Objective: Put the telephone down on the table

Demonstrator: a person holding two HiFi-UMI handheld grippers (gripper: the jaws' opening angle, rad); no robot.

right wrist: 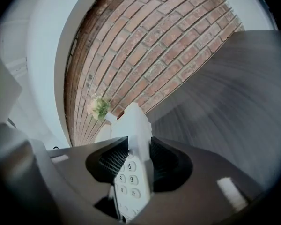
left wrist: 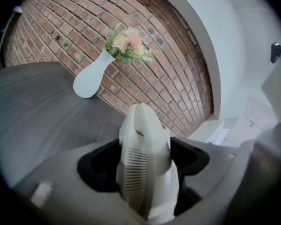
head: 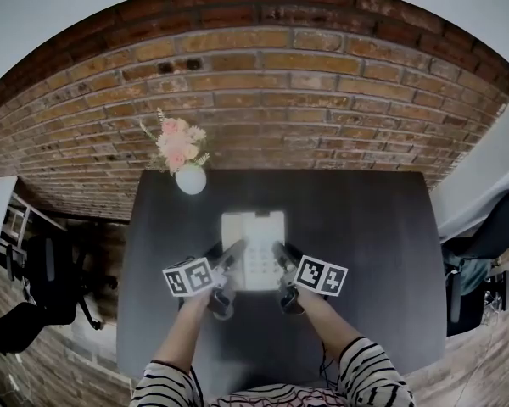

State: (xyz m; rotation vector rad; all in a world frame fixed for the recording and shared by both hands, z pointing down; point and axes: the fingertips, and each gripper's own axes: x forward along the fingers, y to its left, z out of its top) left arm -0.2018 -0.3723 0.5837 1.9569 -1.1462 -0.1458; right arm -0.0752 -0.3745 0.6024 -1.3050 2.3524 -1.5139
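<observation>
The white plastic push-button telephone [head: 253,246] was carried between both claws over the middle of the dark wooden surface [head: 373,253]; whether it touched the surface could not be told. The left claw [head: 232,254] was clenched on its handset side and the right claw [head: 279,256] on its keypad side. A white vase of pink flowers [head: 190,176] stood beyond it, near the red brick wall [head: 263,100].

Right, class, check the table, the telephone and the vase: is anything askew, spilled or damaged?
Nothing stands out. The telephone is gripped at its two sides by the left gripper and right gripper over the table. The vase of flowers stands upright at the far edge, with nothing spilled.
</observation>
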